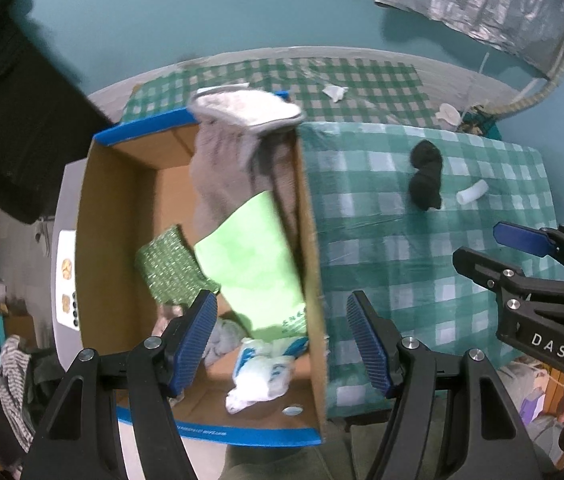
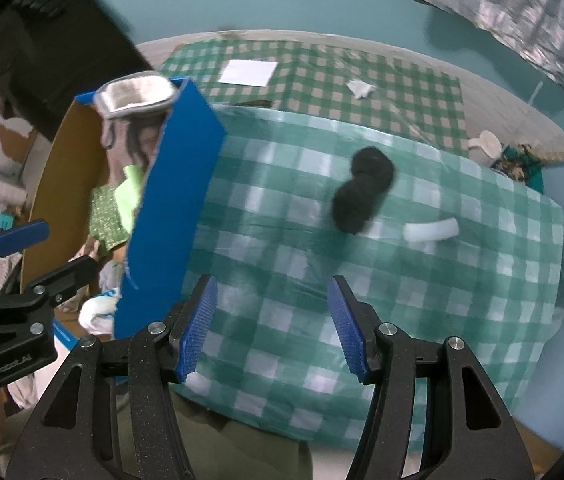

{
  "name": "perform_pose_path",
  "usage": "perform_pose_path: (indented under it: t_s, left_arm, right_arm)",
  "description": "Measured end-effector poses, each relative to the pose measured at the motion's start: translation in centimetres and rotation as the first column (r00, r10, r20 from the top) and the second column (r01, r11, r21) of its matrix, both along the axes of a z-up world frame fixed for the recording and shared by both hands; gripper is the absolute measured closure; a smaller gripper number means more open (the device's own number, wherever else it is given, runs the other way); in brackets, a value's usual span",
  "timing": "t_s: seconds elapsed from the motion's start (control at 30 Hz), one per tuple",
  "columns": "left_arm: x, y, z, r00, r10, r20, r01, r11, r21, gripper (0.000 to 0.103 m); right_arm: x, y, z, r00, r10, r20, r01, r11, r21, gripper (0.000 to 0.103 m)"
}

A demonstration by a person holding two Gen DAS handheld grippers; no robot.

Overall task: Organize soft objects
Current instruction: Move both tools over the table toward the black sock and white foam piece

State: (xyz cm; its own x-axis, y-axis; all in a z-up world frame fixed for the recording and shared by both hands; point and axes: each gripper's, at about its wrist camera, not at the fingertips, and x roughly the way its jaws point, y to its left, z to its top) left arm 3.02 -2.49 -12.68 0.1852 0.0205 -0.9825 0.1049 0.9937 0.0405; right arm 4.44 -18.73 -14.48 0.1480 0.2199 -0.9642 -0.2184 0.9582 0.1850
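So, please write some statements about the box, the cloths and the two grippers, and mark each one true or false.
1. The open cardboard box with blue edges holds a light green cloth. True.
2. The black rolled sock lies inside the box. False: it lies on the green checked tablecloth.
3. The left gripper grips a towel. False: its jaws are empty.
4. A grey towel hangs over the box's far rim. True.
5. The right gripper is empty. True.

The right gripper (image 2: 272,328) hangs with jaws apart and empty; ahead lie a black sock bundle (image 2: 363,196) and white roll (image 2: 431,231), cardboard box (image 2: 174,216) left.
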Motion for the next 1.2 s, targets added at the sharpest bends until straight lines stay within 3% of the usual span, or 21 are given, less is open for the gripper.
perform_pose_path:
  t_s: [0.7, 1.2]
  left_arm:
    - [3.8, -7.5, -0.3, 0.984, -0.179, 0.005, 0.179, 0.984, -0.007, 0.034]
    - [6.7, -10.8, -0.4, 0.970, -0.242, 0.034, 0.241, 0.970, 0.023, 0.034]
  right_arm:
    - [0.6, -8.8, -1.3, 0.975, -0.219, -0.026, 0.217, 0.974, -0.062, 0.045]
    - [1.5, -12.3, -2.8, 0.945, -0.324, -0.041, 0.320, 0.944, -0.075, 0.043]
